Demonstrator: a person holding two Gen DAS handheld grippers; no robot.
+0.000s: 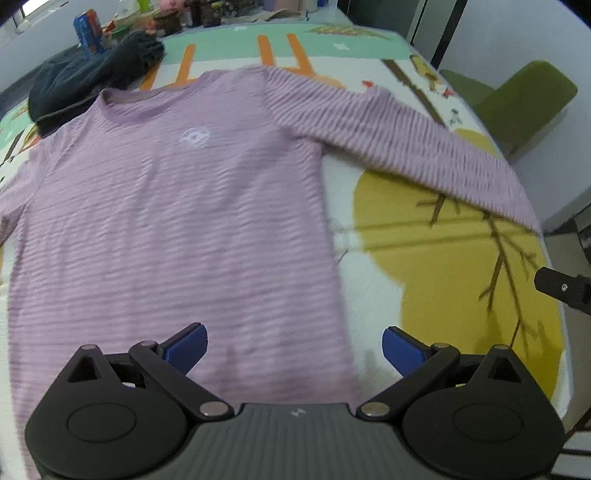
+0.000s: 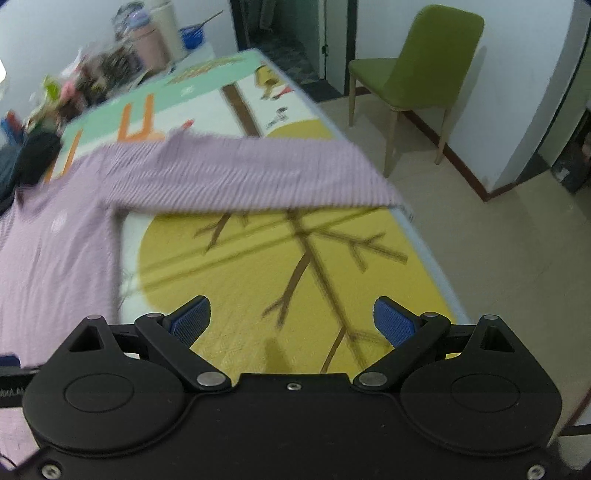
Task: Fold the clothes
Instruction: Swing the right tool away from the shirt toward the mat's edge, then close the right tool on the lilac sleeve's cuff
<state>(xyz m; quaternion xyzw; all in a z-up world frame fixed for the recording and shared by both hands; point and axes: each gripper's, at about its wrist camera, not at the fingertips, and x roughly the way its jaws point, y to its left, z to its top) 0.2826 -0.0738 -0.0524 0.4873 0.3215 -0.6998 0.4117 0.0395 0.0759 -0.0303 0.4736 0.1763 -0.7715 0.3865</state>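
A lilac striped long-sleeved top (image 1: 177,206) lies flat, front up, on the patterned table mat (image 1: 454,258). Its right sleeve (image 1: 399,144) stretches out to the table's right edge, where the cuff reaches the rim. My left gripper (image 1: 294,349) hovers open over the hem near the top's lower right corner, with nothing between its blue pads. My right gripper (image 2: 292,321) is open above the yellow patch of the mat (image 2: 280,266), to the right of the top (image 2: 55,243) and nearer than the sleeve (image 2: 243,177). A black part of the right gripper (image 1: 565,288) shows at the left wrist view's right edge.
A dark garment (image 1: 88,81) is heaped at the far left of the table, beside a blue can (image 1: 88,31) and assorted clutter. A green chair (image 2: 417,70) stands on the floor past the table's right edge. Bottles and containers (image 2: 147,40) crowd the far end.
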